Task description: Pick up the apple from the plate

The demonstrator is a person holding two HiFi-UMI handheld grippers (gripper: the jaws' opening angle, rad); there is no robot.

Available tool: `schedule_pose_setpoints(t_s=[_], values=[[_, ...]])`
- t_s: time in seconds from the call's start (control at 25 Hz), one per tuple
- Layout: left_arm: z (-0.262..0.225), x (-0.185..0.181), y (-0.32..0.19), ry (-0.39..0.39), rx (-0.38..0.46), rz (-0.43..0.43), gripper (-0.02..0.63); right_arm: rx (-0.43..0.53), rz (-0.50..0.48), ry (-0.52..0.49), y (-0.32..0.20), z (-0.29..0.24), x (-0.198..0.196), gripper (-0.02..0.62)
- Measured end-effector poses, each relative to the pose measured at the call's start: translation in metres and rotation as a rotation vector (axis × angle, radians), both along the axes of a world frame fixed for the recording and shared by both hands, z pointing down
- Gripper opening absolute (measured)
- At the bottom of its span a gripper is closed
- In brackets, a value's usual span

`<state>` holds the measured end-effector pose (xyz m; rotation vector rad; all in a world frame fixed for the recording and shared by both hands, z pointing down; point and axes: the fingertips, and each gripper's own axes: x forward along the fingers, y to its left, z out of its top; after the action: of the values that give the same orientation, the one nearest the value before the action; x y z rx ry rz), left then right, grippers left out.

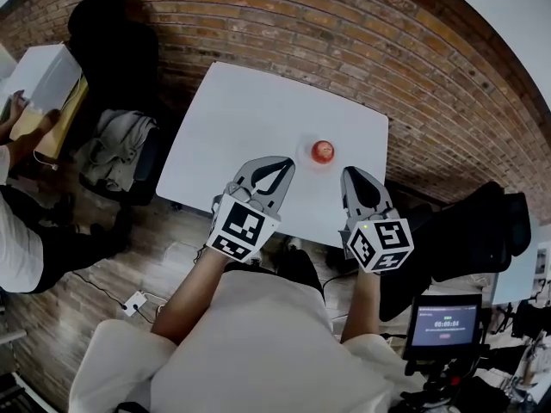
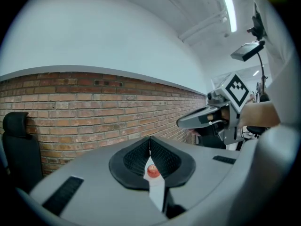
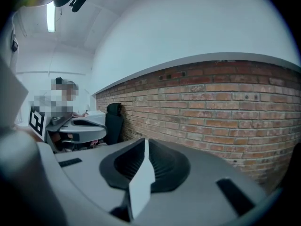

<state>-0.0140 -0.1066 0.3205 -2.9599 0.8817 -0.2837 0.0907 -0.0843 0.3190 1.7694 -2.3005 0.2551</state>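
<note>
Apple [image 1: 322, 151] beyond left claw [image 1: 287, 162] and right claw [image 1: 349, 172], both together, empty.

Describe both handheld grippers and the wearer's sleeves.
The left gripper and right gripper are grey pointed shells with black ribbed pads inside. Each carries a white marker cube printed with black squares. The person wears a white short-sleeved top.

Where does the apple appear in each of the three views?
Head view: the apple sits on the white table, right of centre.
Left gripper view: the apple is small, low centre, far off, seen through the gap under the jaws' tips.
Right gripper view: not in it.
Shared landmark: the brick wall.
</note>
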Motion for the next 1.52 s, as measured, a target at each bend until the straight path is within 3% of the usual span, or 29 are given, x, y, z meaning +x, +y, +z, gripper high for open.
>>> schedule_pose_setpoints(t_s=[0.4,0.84,1.52], values=[[0.014,-0.007,-0.008,-0.031,-0.024,-0.051,0.006,-0.037,-0.036,0.033,-0.029,0.025,0.005,0.069],[0.033,0.028,-0.037,-0.04,-0.072,-0.088,0.006,-0.192,-0.113,0.129,-0.058,0.075,0.036,0.156],[0.079,0.044,-0.079,-0.079,-0.178,-0.164,0.006,-0.361,-0.263,0.204,-0.101,0.14,0.046,0.21]])
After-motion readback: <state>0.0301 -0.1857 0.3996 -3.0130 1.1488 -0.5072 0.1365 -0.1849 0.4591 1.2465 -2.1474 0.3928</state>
